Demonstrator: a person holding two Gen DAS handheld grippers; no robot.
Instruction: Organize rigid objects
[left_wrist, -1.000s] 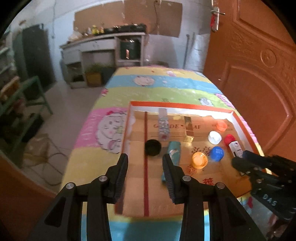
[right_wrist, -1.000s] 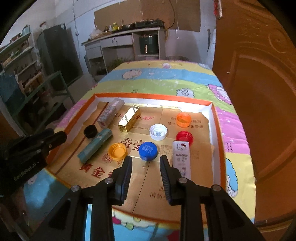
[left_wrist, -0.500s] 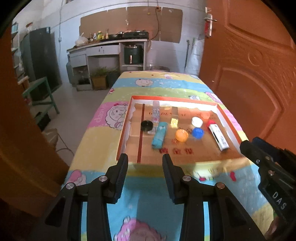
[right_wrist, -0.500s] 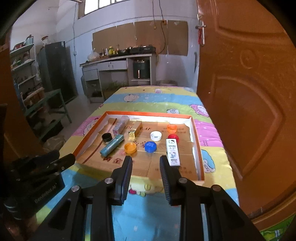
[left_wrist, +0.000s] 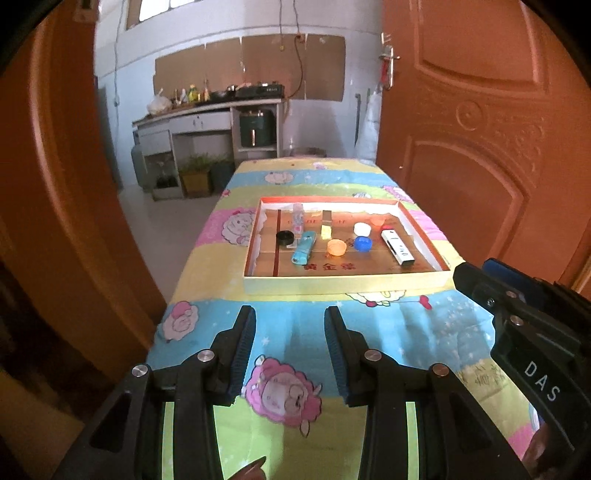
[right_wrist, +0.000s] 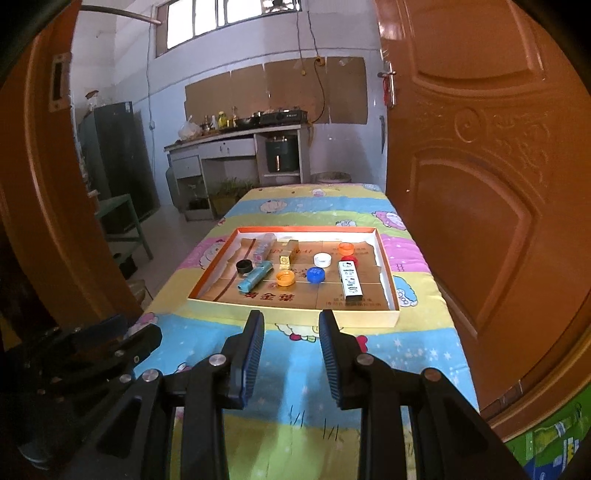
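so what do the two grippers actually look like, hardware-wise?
Both alike: the left gripper and right gripper are black, angular, two-fingered frames with silver bolts and blue ribbed pads. White "DAS" lettering marks the right gripper's body. No cables or sleeves visible.

The tray (right_wrist: 386, 273) held six bottle caps (right_wrist: 316, 275), two tubes (right_wrist: 255, 277), one gold box (right_wrist: 288, 254) and one white carton (right_wrist: 351, 278).
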